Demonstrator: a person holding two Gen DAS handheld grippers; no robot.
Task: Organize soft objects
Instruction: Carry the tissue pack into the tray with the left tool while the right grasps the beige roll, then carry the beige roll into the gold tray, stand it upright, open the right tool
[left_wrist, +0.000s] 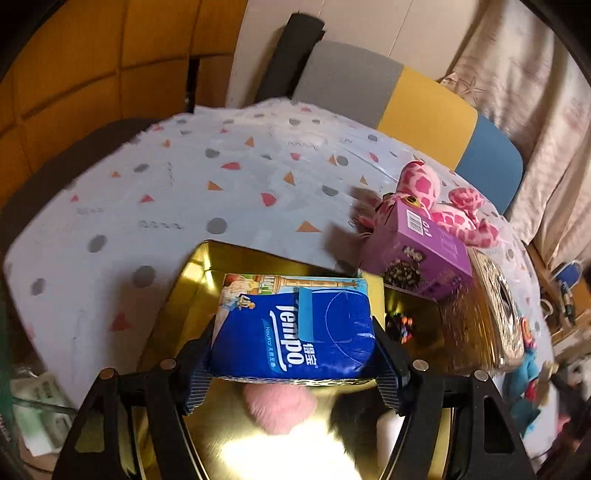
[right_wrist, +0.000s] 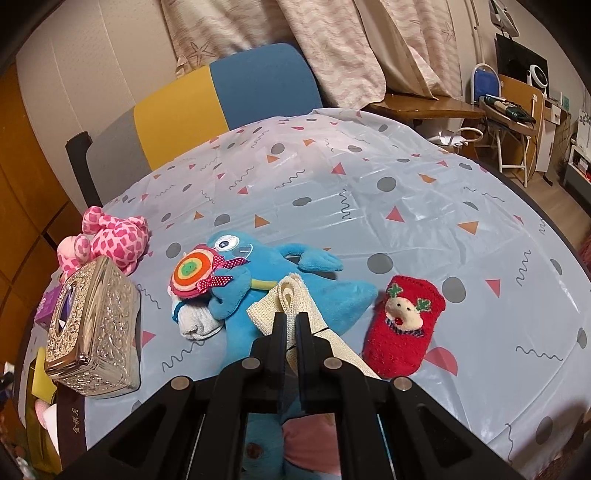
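Note:
My left gripper (left_wrist: 295, 350) is shut on a blue Tempo tissue pack (left_wrist: 295, 317) and holds it over an open gold tin (left_wrist: 207, 280). A pink furry item (left_wrist: 279, 408) and something black and white lie inside the tin below the pack. My right gripper (right_wrist: 291, 321) is shut on a cream knitted cloth (right_wrist: 291, 295) draped over a blue plush toy (right_wrist: 258, 291) with a striped lollipop. A red reindeer sock (right_wrist: 402, 325) lies just right of that gripper. A rolled white sock (right_wrist: 195, 321) rests against the blue plush toy's left side.
A purple box (left_wrist: 417, 251) leans at the tin's far right corner, with a pink spotted plush (left_wrist: 443, 199) behind it. An ornate silver tissue box (right_wrist: 92, 325) stands left of the blue plush. A grey, yellow and blue chair (right_wrist: 221, 96) stands at the table's far side.

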